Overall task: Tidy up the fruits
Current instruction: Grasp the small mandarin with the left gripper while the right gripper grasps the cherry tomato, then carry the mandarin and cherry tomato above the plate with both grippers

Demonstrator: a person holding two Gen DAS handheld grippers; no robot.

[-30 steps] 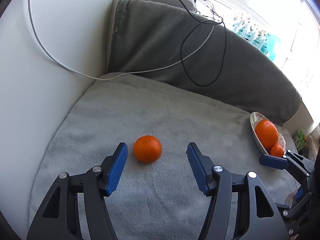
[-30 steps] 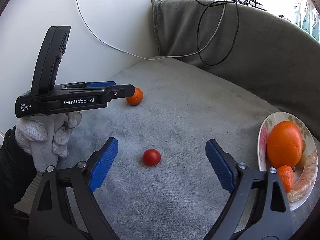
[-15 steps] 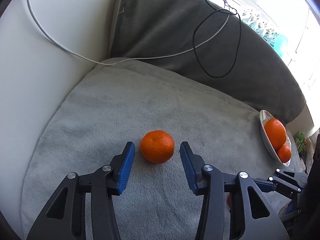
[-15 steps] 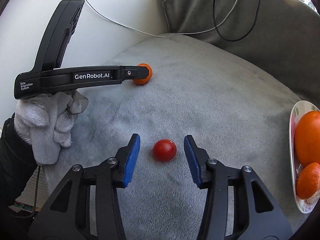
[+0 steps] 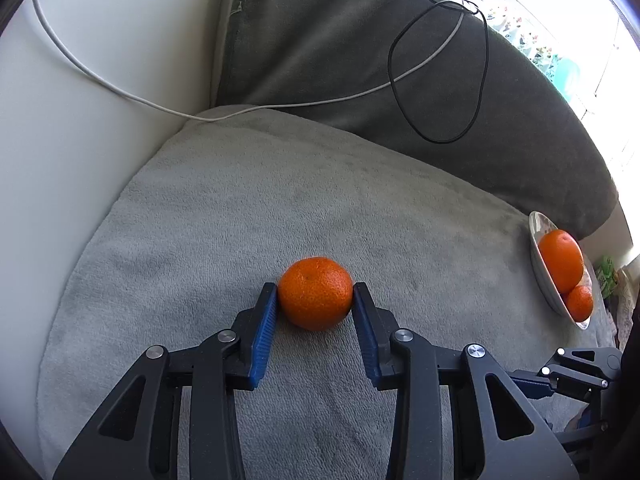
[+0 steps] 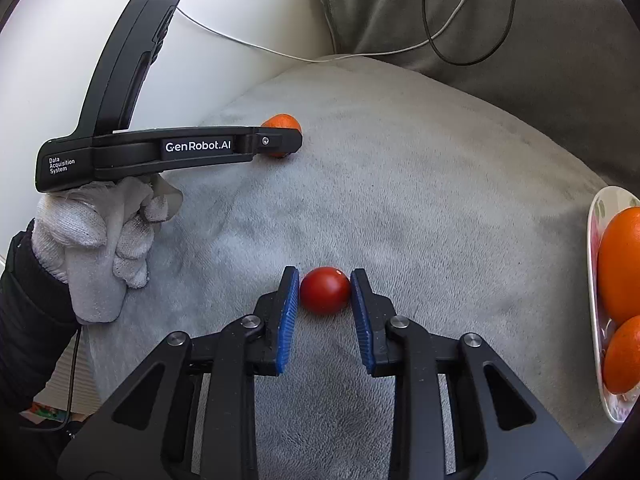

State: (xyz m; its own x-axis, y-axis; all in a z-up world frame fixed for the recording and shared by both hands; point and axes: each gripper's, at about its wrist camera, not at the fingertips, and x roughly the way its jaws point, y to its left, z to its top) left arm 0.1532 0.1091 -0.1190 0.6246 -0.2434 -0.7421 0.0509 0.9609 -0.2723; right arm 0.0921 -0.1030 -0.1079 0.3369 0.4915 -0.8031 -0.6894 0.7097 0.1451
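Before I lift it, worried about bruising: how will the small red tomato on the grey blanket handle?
The tomato looks round and glossy, so it may roll or slip. It is probably soft-skinned; the right gripper pinches it between ribbed blue fingers, so gentle pressure seems wise.

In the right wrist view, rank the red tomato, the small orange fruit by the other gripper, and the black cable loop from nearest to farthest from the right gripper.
1. Red tomato: between the right gripper's blue pads, on the grey blanket.
2. Small orange fruit: farther back, to the left, at the left gripper's tip.
3. Black cable loop: farthest, on the dark cushion at the top.
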